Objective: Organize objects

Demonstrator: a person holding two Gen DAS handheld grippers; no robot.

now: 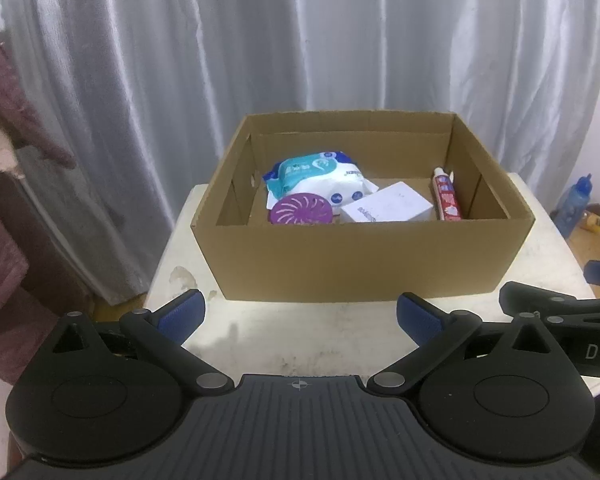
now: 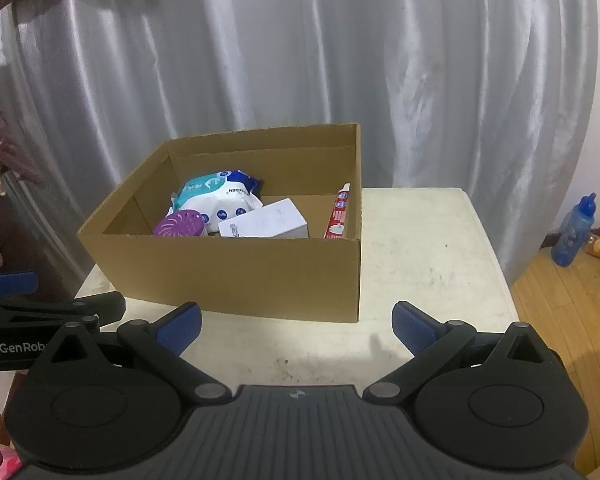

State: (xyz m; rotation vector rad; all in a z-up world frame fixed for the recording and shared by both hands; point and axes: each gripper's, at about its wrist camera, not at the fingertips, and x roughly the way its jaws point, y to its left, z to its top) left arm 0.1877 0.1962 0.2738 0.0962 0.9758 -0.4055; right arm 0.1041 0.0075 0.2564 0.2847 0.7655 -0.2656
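- The box (image 1: 364, 256) stands on the counter (image 1: 312, 332), toward its back edge; in the right wrist view it fills the left part, and the right part of the counter lies bare.
- Four things already lie in the box: a wipes pack (image 1: 318, 178) at the back left, a purple disc (image 1: 302, 209) in front of it against the near wall, a white carton (image 1: 388, 203) in the middle, and a tube (image 1: 445, 196) along the right wall.
- The disc rests against the wipes pack; the carton lies just beside both; whether the tube touches the carton cannot be told.
- The left gripper (image 1: 300, 316) hovers over the near edge of the counter, its fingers (image 1: 184, 312) spread wide and holding nothing.
- The right gripper (image 2: 296, 322) hangs beside it, over the same near edge, fingers (image 2: 414, 326) likewise parted and empty.
- No loose thing shows on the counter outside the box, so the gathering looks done or nearly so.
- What may be left is tidying inside the box, or items out of view; the pictures do not settle that.
- A blue bottle (image 2: 574, 232) stands on the floor well apart from the counter; whether it belongs to the task cannot be told.
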